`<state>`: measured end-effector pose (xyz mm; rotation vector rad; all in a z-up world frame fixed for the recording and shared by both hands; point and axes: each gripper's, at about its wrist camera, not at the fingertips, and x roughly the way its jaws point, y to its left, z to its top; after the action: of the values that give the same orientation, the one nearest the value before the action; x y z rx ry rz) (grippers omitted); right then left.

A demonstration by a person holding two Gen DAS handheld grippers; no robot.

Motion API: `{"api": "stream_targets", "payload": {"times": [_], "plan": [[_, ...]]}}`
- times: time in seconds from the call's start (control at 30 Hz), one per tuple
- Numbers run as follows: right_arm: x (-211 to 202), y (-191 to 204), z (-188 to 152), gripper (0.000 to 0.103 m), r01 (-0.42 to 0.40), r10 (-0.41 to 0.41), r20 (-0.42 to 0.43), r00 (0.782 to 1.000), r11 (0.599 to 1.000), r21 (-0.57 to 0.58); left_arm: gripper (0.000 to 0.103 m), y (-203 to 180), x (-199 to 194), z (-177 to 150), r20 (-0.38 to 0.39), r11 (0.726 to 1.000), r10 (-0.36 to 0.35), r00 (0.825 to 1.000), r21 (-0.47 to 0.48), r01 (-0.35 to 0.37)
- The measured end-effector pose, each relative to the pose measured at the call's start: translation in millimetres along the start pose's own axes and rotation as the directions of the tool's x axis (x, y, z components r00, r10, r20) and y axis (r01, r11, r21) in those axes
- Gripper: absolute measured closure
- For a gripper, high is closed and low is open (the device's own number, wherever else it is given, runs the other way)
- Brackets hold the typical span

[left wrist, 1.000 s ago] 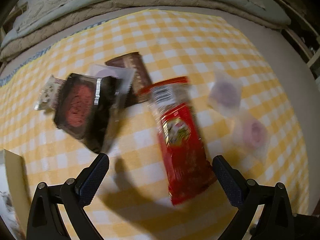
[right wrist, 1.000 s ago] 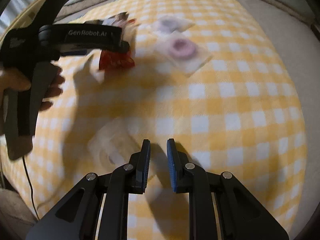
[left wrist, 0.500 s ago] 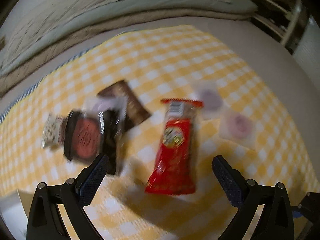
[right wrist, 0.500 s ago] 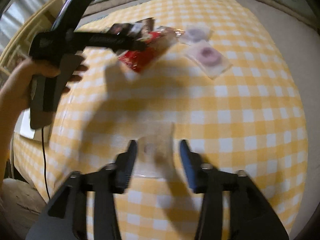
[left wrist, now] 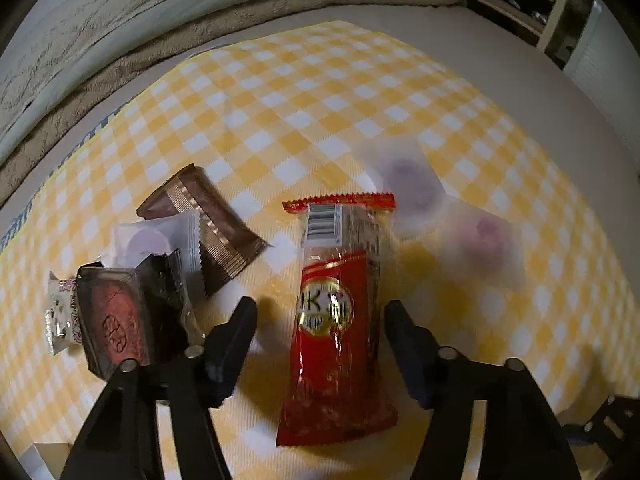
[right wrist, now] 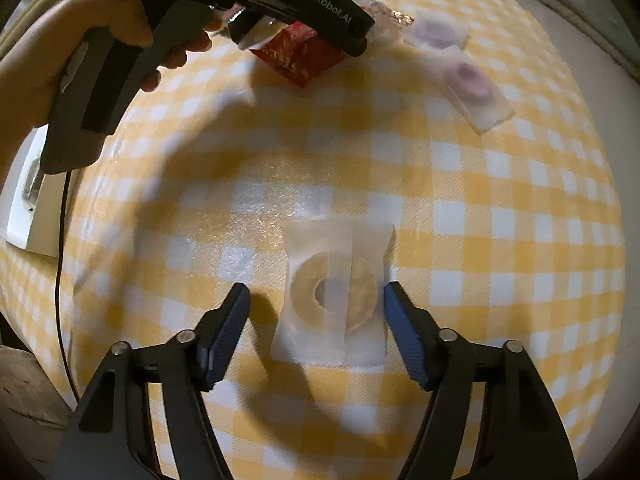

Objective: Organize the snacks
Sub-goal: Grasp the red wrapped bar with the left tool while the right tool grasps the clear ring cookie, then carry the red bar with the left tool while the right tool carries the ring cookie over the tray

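Snack packets lay spread on a yellow-checked surface [left wrist: 280, 92], one tool poised over each of two.

Left tool [left wrist: 320, 316] had just been closing, its jaws about half apart and astride the red packet [left wrist: 334, 320] (pads at either side of it, not pressing). At nine o'clock from that packet sat a heap: a brown wrapper [left wrist: 212, 216], a clear packet [left wrist: 160, 236] with something purple inside, a dark packet with a red disc [left wrist: 116, 320] and a small white packet [left wrist: 60, 316]. At one to two o'clock lay two blurred clear packets with purple rings [left wrist: 480, 240]. Right tool [right wrist: 316, 300] had just been opening, its jaws roughly half apart around the clear packet with a yellow ring [right wrist: 334, 292], which lay flat, ungripped. A hand [right wrist: 52, 56] held the left tool at eleven o'clock in the right wrist view.
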<state>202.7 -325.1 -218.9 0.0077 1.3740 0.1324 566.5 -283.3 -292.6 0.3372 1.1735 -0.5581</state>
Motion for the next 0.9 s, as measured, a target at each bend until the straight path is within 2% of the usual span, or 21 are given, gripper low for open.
{"api": "stream_targets", "payload": {"times": [0.07, 0.1, 0.23, 0.53, 0.8, 0.9], "plan": [[-1, -4, 1, 0.05, -0.003, 0.003, 0.002, 1.0, 1.0, 0.023, 0.051, 1, 3, 4, 0.002, 0.999, -0.02, 1.0, -0.027, 0.02], [-1, -6, 4, 0.052, -0.007, 0.007, 0.003, 1.0, 0.999, 0.034, 0.061, 2, 5, 6, -0.003, 0.998, -0.037, 0.999, -0.042, 0.037], [-5, -10, 7, 0.057, -0.004, 0.003, 0.005, 1.0, 0.999, 0.04, 0.069, 5, 2, 5, -0.006, 0.996, -0.052, 0.999, -0.068, 0.051], [-46, -29, 20, 0.059, 0.016, -0.032, 0.128, 0.991, 0.992, 0.127, 0.07, 17, -48, -10, 0.063, 0.987, -0.064, 0.996, -0.144, 0.072], [-87, -28, 29, 0.059, 0.028, -0.076, 0.269, 0.96, 0.984, 0.178, 0.07, 36, -127, -33, 0.162, 0.974, -0.083, 0.983, -0.196, 0.115], [-98, -27, 38, 0.059, 0.027, -0.089, 0.309, 0.947, 0.98, 0.198, 0.07, 43, -156, -46, 0.188, 0.974, -0.067, 0.98, -0.201, 0.105]]}}
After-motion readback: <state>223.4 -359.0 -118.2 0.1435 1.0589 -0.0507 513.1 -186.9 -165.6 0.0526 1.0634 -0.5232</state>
